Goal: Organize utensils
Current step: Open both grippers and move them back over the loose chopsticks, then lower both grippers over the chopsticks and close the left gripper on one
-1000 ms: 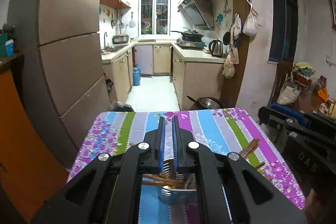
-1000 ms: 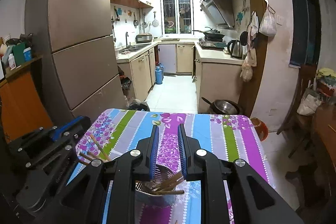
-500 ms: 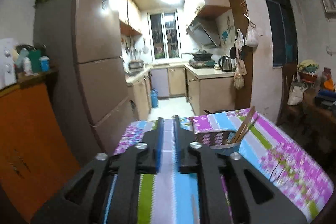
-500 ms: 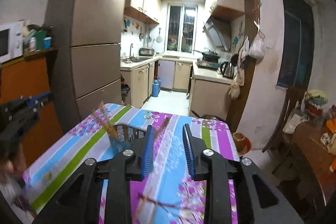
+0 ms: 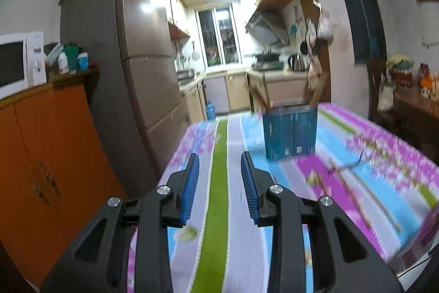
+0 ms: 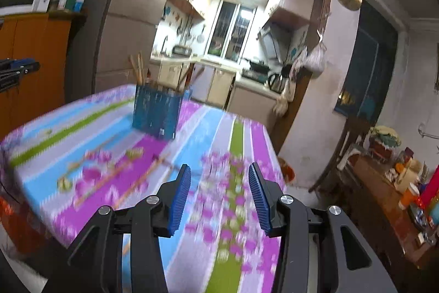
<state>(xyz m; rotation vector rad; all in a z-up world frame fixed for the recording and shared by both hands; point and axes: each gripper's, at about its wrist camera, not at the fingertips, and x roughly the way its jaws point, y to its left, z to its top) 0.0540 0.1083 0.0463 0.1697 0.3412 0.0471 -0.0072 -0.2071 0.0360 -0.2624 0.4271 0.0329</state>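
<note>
1. My left gripper hangs over the near part of the table, above the green stripe of the flowered cloth. Its jaws have just been opening and now stand apart with nothing between the blue pads.
2. My right gripper is over the near right part of the same table, pointing down at a slant. Its jaws have also just been opening; they are spread a little wider than the left ones and hold nothing.
3. The blue utensil holder stands upright on the cloth, well ahead of both grippers: to the right of my left one, to the left of my right one.
4. Chopsticks stick up out of the holder.
5. More thin sticks, probably loose chopsticks, lie on the cloth left of my right gripper; blur keeps me from being sure.
</note>
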